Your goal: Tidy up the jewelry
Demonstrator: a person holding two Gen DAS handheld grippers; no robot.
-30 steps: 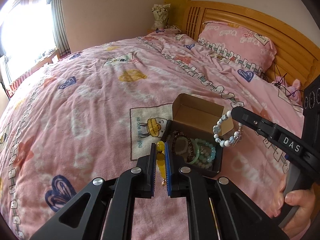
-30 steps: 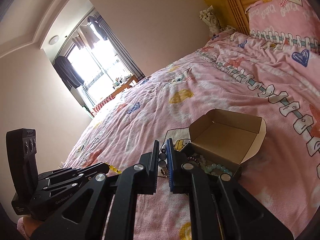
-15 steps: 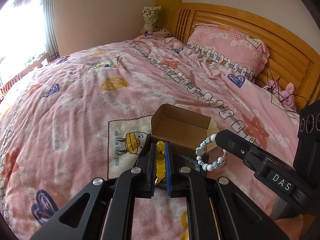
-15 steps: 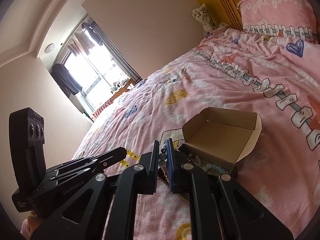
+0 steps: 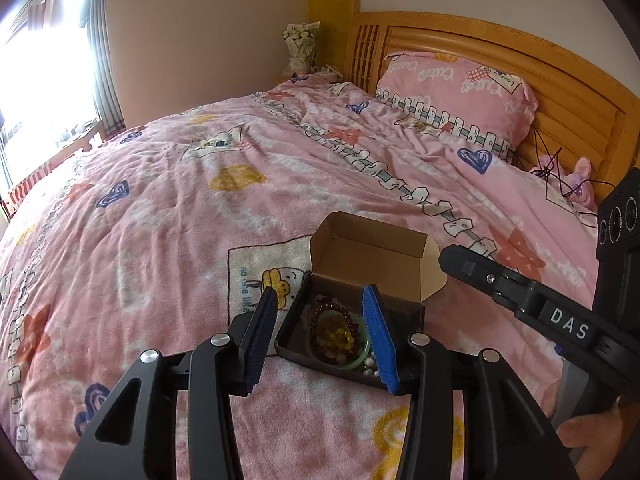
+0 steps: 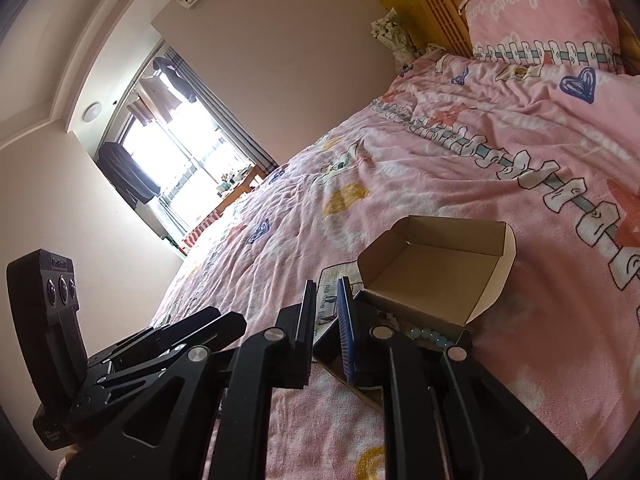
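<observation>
A small cardboard box (image 5: 370, 256) with its lid flap up lies on the pink bedspread; it also shows in the right wrist view (image 6: 432, 264). Inside lie a yellow bead bracelet (image 5: 340, 334), a dark red bead bracelet (image 5: 320, 312), a green bangle (image 5: 358, 360) and pale beads (image 6: 424, 334). My left gripper (image 5: 320, 340) is open and empty, jaws wide apart just above the box. My right gripper (image 6: 330, 324) is open a little and empty at the box's near left corner; its arm (image 5: 520, 292) shows in the left wrist view beside the box.
The pink bedspread (image 5: 200, 220) covers the whole bed. A pink pillow (image 5: 460, 88) leans on the wooden headboard (image 5: 560, 72) at the back right. A flower bouquet (image 5: 300, 46) stands in the far corner. A bright window (image 6: 176, 148) is at the left.
My left gripper has opened and the yellow bracelet now lies in the box. My right gripper has opened slightly and no longer holds the white and blue bead bracelet.
</observation>
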